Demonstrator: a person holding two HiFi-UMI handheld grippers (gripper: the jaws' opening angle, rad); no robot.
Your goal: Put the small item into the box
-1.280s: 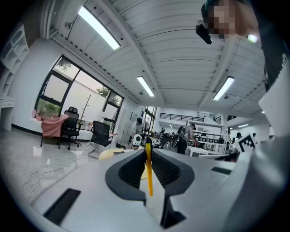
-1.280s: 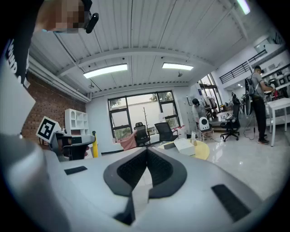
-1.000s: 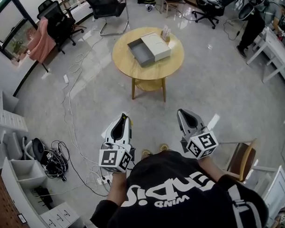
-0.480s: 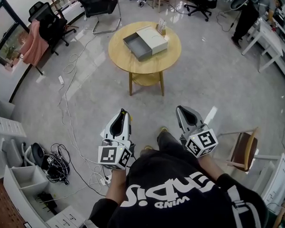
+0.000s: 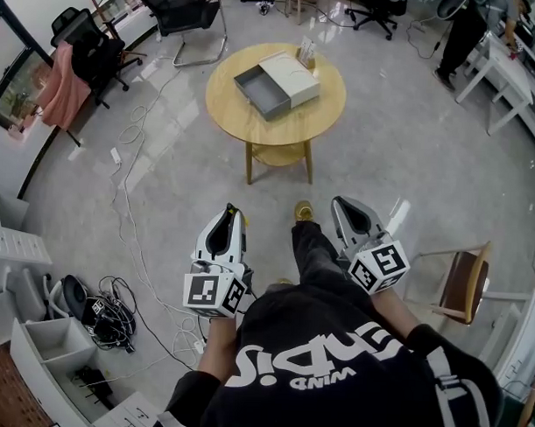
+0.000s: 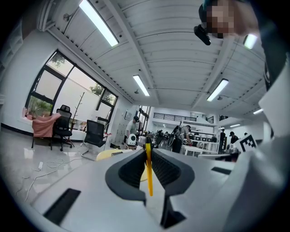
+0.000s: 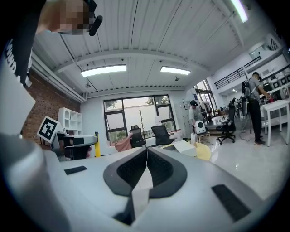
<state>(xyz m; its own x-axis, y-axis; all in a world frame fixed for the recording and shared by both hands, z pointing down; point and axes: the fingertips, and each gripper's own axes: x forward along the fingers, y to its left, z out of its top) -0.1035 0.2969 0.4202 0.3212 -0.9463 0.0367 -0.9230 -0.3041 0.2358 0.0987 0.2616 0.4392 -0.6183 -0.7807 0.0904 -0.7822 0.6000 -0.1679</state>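
Left hand-held gripper [image 5: 231, 217]: jaws closed flat on a thin yellow small item [image 6: 148, 172]; the item stands on edge in the seam between the pads; its long axis runs along the jaws, and its far end shows just past the jaw tips, pointing away from the person toward the round wooden counter [image 5: 244, 120].

Right hand-held gripper [image 5: 340, 206]: jaws brought together with no gap; a pale strip shows low in the seam, and it cannot be told whether this is a held thing or part of the gripper.

Both grippers are held near the person's body, side by side and apart, over the floor [image 5: 409, 161], well short of the counter.

Box [image 5: 278, 78]: lies on the counter at the far middle; its grey drawer is drawn out toward the left, its white sleeve lies to the right; the drawer appears empty.

One foot [image 5: 303, 209] is set forward between the grippers.
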